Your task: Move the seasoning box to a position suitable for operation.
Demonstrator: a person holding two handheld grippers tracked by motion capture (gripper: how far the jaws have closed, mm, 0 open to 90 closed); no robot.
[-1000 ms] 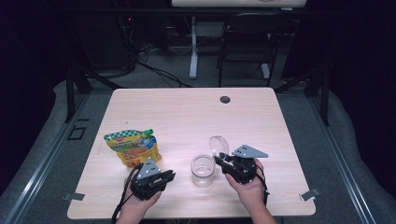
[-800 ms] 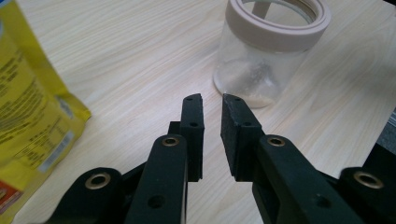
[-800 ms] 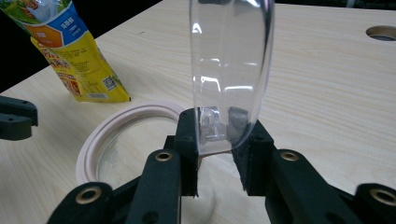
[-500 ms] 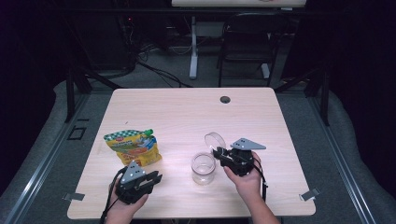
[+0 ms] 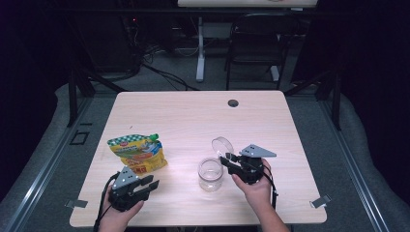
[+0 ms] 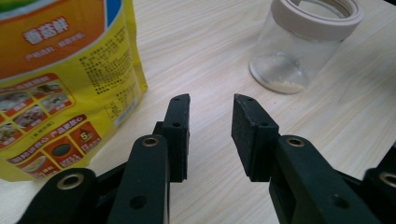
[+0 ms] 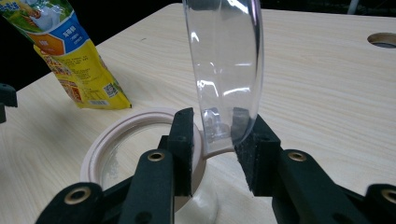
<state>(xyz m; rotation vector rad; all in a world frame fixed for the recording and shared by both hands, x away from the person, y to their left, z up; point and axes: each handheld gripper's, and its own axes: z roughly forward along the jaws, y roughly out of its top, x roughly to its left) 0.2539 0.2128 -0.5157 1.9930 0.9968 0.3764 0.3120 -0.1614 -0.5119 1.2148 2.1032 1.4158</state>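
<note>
The right gripper (image 5: 231, 160) has its jaws closed on the lower edge of a clear round lid (image 7: 226, 70), which stands nearly upright between the pads in the right gripper view; the lid (image 5: 222, 145) shows in the high view tilted up just above and beside the jar's mouth. Directly below the jaws sits the open glass jar (image 5: 210, 174) with its pale pinkish collar (image 7: 140, 122), upright on the wooden table (image 5: 193, 121), a little whitish residue lying at its bottom in the left gripper view (image 6: 285, 85). The left gripper (image 5: 149, 184) rests low at the near left part of the table with its jaws parted and nothing between them, the black pads (image 6: 179, 135) hovering over bare wood. Just beyond it, to the left, lies a yellow snack pouch (image 5: 137, 151) with a green spout, flat on the table; its printed corner lies close beside the left jaws (image 6: 60, 79). The pouch and the jar are apart from each other. Near the far edge of the table is a dark round cable hole (image 5: 233, 103).
</note>
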